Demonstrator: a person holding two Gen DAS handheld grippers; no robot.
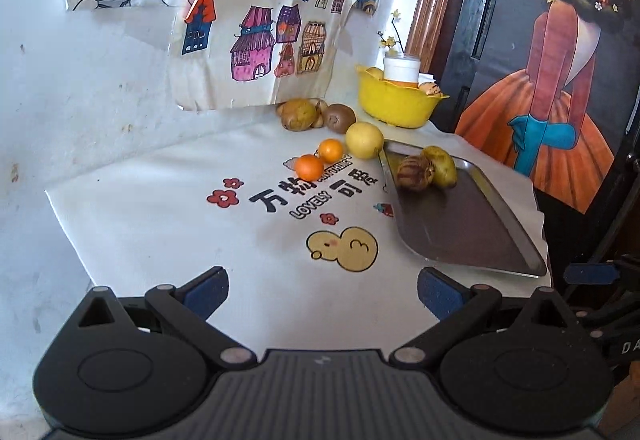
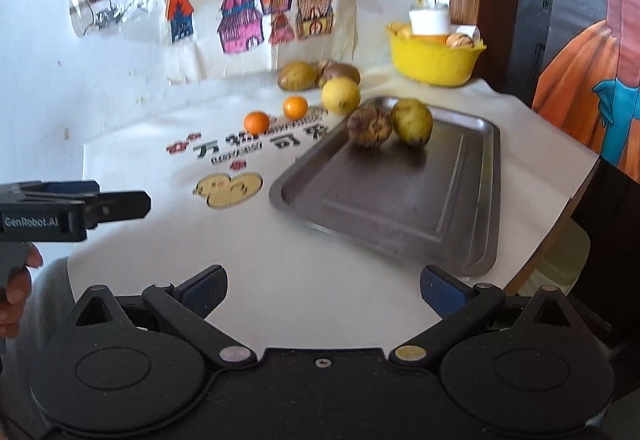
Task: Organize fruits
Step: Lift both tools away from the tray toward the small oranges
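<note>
Left tool (image 2: 120, 206) beside right view's tray (image 2: 472, 240).

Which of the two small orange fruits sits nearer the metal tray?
The orange fruit next to the big yellow fruit; the other orange lies farther from the tray.

Black gripper (image 1: 322, 294), blue-padded fingers (image 1: 208, 294)

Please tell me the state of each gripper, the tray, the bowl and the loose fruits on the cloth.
left gripper: open, empty.
right gripper: open, empty.
metal tray: holds two fruits at its far end.
yellow bowl: filled, white jar inside.
two oranges: loose on cloth.
yellow fruit: beside tray, outside it.
</note>
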